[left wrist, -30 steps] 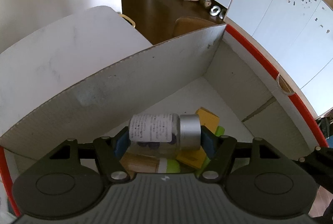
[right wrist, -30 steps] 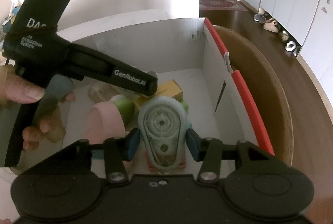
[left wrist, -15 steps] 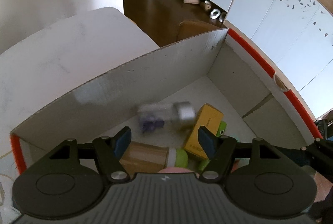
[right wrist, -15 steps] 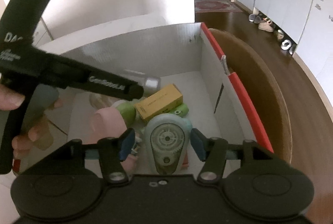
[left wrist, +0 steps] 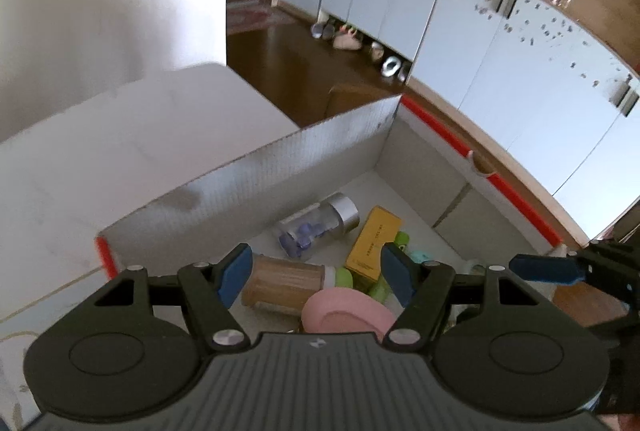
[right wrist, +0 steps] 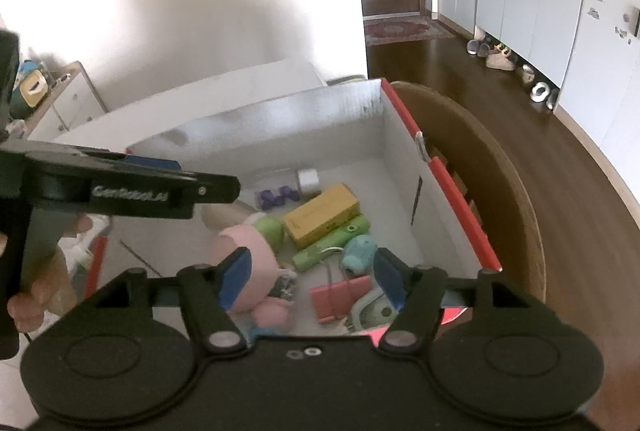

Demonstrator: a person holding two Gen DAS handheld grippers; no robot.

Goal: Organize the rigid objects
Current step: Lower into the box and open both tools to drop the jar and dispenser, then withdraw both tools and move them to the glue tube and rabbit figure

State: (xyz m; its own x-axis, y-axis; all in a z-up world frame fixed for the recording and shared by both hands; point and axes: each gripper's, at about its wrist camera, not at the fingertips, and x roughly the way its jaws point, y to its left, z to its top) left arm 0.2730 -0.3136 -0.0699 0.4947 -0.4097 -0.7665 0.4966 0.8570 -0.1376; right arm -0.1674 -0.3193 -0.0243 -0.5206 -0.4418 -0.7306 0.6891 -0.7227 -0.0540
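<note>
The left gripper hangs above the box with its jaws spread and nothing between them. A second ago it carried the clear bottle with the silver cap; that bottle now lies on its side on the box floor, against the far wall, with small purple pieces visible inside it.

The right gripper is likewise spread wide and empty over the same box. The pale green tape dispenser it was gripping a second ago now appears to rest at the near edge of the box, partly hidden behind the right-hand finger, just beside the pink binder clip.

Other contents inside the box: a yellow carton near the bottle, a green tube touching the carton's near side, a small teal item beside the tube, a pink toy toward the left wall, and a tan cylinder under the left gripper.

Judgement: both deliveries are complete. Each tool is free to withdraw and fetch a further item; none is visible outside the box. The heap is loose and piled, so later drops may roll.
</note>
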